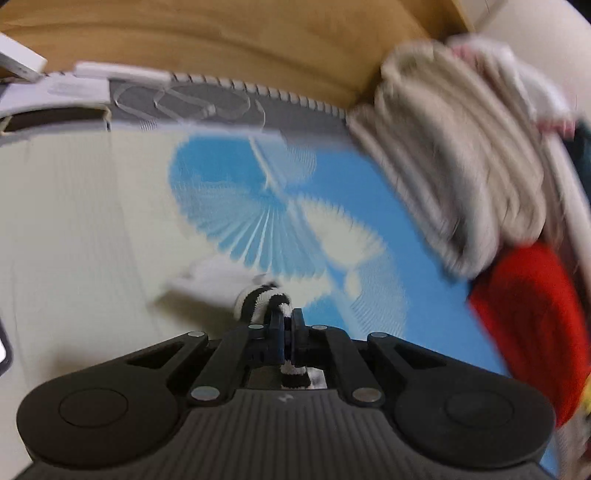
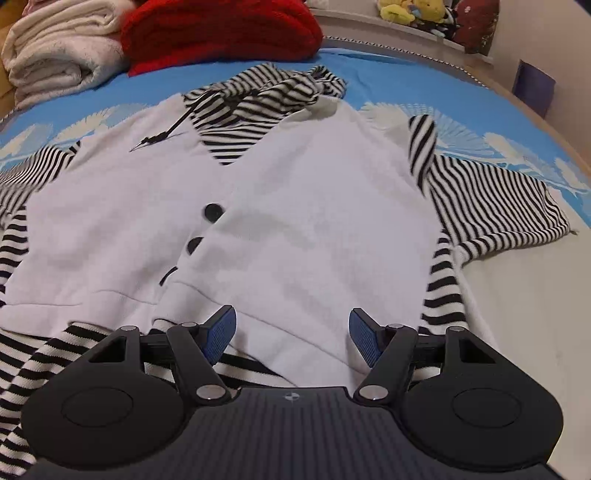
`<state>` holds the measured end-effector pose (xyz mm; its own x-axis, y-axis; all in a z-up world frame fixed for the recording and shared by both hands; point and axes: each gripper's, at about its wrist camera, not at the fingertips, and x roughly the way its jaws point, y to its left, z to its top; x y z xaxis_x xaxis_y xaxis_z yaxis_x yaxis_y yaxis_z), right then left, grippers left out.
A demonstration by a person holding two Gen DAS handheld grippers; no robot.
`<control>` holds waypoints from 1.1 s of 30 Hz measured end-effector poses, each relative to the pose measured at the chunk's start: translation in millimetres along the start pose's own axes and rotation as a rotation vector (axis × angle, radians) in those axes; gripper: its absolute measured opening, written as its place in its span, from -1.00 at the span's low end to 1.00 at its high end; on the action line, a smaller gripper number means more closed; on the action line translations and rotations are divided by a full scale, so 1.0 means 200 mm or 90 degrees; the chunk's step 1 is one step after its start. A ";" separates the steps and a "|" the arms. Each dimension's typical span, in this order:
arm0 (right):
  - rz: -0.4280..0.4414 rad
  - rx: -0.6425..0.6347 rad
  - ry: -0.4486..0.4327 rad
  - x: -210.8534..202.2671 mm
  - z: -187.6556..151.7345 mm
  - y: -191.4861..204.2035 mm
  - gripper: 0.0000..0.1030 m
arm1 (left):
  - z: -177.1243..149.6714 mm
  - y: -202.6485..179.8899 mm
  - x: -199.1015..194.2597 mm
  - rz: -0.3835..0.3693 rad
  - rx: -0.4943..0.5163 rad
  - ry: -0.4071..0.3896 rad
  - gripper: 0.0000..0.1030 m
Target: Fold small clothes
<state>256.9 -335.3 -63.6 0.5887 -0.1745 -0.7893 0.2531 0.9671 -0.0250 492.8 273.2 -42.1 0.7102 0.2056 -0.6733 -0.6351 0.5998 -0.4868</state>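
A small white buttoned garment (image 2: 295, 221) with black-and-white striped sleeves and hood (image 2: 266, 92) lies spread face up on the blue patterned sheet (image 2: 388, 85). Its right striped sleeve (image 2: 498, 206) lies out flat. My right gripper (image 2: 291, 332) hovers open over the white hem, with its blue pads (image 2: 221, 332) on either side of the cloth and not pressing it. In the blurred left wrist view, my left gripper (image 1: 288, 317) is shut on a striped piece of the garment (image 1: 262, 299). A white part (image 1: 210, 273) trails beyond it.
Folded cream towels (image 2: 62, 48) and a red knit (image 2: 221, 29) lie at the sheet's far edge; both also show as towels (image 1: 454, 166) and red knit (image 1: 528, 325). Plush toys (image 2: 413, 11) sit on a ledge behind. The mattress edge (image 1: 221, 99) and wood floor (image 1: 221, 37) lie beyond.
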 end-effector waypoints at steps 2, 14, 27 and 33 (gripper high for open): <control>0.004 0.011 -0.007 -0.03 0.00 -0.04 0.35 | -0.01 -0.10 -0.13 -0.040 -0.008 -0.024 -0.95; 0.005 0.056 -0.022 -0.14 -0.05 -0.26 0.34 | -1.88 -1.09 -0.67 -0.311 0.436 0.126 -0.95; 0.060 0.142 -0.062 -0.31 -0.09 -0.58 0.34 | -2.47 -1.03 -1.02 -0.245 0.845 0.064 0.99; 0.071 0.206 -0.089 -0.38 -0.13 -0.70 0.34 | -1.90 -1.05 -1.40 -0.252 0.724 0.007 0.99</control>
<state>157.8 -453.7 -16.2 0.7202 -0.1164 -0.6840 0.3982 0.8766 0.2701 311.3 -203.7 37.8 0.7890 -0.1502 -0.5958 0.2620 0.9593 0.1051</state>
